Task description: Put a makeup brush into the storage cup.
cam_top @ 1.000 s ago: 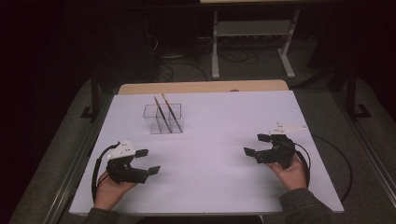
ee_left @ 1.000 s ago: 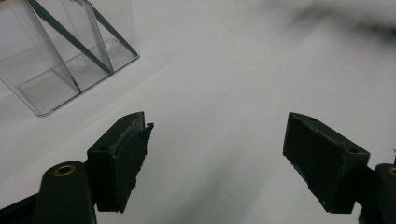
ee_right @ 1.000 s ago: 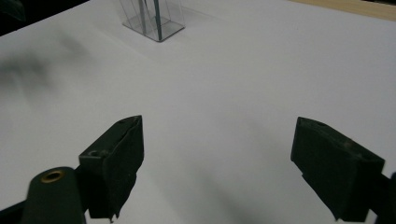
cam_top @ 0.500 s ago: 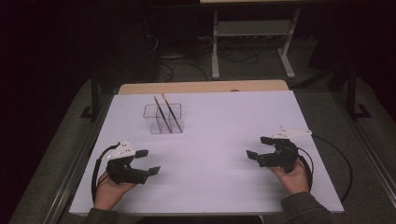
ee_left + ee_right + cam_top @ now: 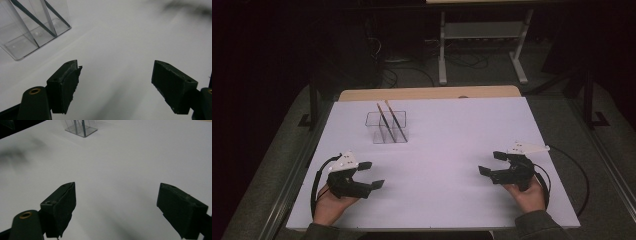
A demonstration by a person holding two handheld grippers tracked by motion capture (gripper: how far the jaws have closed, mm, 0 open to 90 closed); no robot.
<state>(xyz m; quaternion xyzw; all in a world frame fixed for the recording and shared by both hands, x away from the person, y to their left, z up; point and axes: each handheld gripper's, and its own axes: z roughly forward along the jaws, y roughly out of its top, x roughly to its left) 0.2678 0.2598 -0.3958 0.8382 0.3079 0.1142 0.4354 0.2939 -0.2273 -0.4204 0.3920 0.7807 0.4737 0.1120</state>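
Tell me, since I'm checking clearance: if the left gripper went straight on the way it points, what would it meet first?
Probably nothing: the left gripper points across bare table; the clear container lies off to its left.

My left gripper [image 5: 116,82] jaws wide apart over white table [image 5: 125,45]; clear box [image 5: 32,27] holding two sticks [image 5: 32,17] upper left.

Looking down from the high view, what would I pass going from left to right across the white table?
Left gripper → clear plastic holder with two sticks leaning in it → right gripper.
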